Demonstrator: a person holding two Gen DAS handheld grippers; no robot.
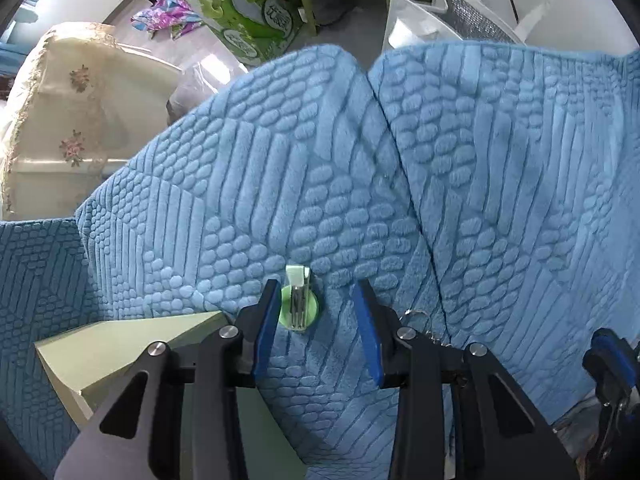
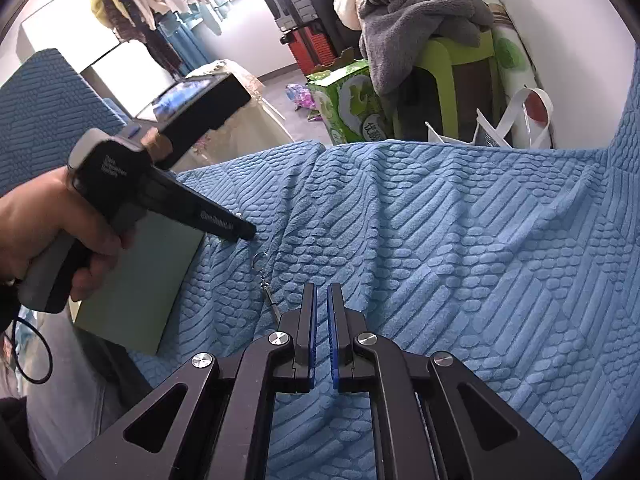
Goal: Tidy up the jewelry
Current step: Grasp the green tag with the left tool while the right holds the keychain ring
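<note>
A small pale green piece with a silver metal clip (image 1: 299, 305) lies on the blue textured cover (image 1: 320, 160). My left gripper (image 1: 318, 300) is open and hovers just over it, the piece near the left finger. A pale green box (image 1: 132, 344) lies left of that gripper; it also shows in the right wrist view (image 2: 144, 280). A thin silver chain with a ring (image 2: 262, 276) lies on the cover beside the box; a bit shows by the left gripper's right finger (image 1: 416, 316). My right gripper (image 2: 322, 292) has its jaws nearly closed with nothing between them, low over the cover right of the chain.
The left gripper, held by a hand (image 2: 48, 240), reaches in at the left of the right wrist view. Beyond the cover's edge stand a green carton (image 2: 352, 100), white bags (image 2: 508, 120), a green stool piled with clothes (image 2: 452, 60) and a cream cloth-covered table (image 1: 72, 120).
</note>
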